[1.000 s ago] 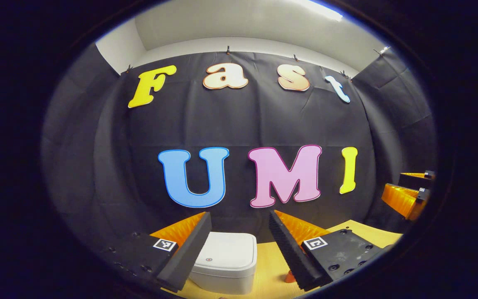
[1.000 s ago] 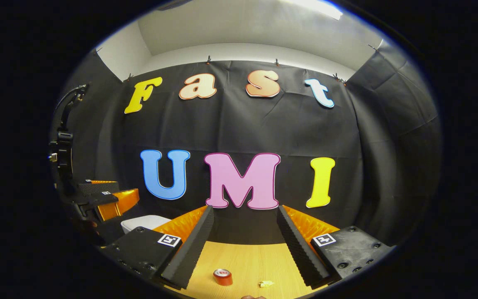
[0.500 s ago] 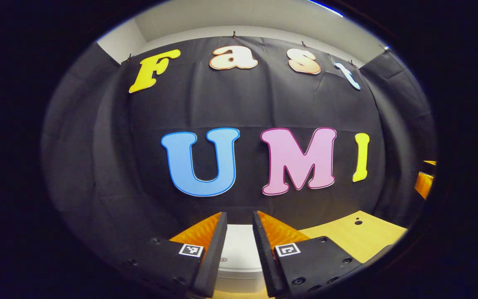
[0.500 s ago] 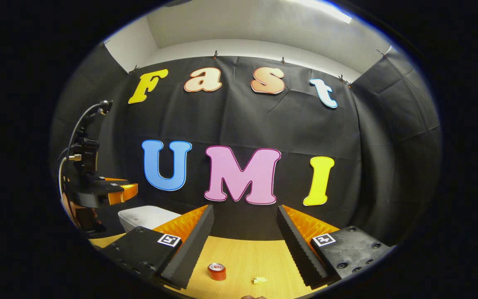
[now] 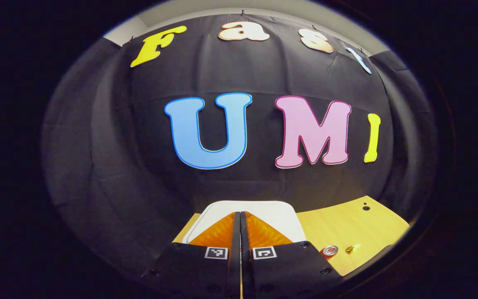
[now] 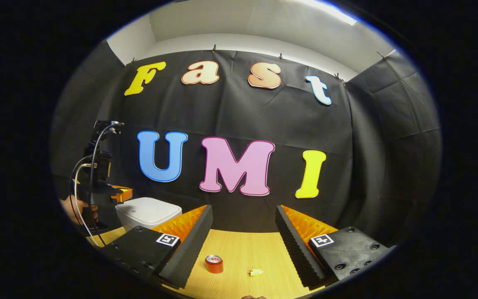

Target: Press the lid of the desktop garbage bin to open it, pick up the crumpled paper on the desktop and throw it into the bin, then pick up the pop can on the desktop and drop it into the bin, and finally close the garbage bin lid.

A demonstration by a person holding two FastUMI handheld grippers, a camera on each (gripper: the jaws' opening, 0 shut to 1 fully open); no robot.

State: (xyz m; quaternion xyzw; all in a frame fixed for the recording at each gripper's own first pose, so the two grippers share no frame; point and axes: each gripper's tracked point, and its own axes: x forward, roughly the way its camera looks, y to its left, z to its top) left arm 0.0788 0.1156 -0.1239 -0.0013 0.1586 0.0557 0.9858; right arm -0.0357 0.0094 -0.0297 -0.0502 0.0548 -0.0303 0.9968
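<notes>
In the left gripper view we see the wooden surface (image 5: 347,226) carrying the white garbage bin (image 5: 280,214), its lid down, with our left tool (image 5: 240,220) directly over that lid, fingers pressed together on nothing. The right gripper view gives us the bin (image 6: 147,211) from the side at far left, the left tool (image 6: 118,193) above its near edge with a hand (image 6: 75,209) behind it. Our right tool (image 6: 243,232) hangs spread wide above the surface (image 6: 243,253), the red pop can (image 6: 214,264) and smaller crumpled paper (image 6: 256,272) lying apart between its fingers

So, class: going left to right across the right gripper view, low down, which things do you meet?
Left gripper → garbage bin → pop can → crumpled paper.
</notes>
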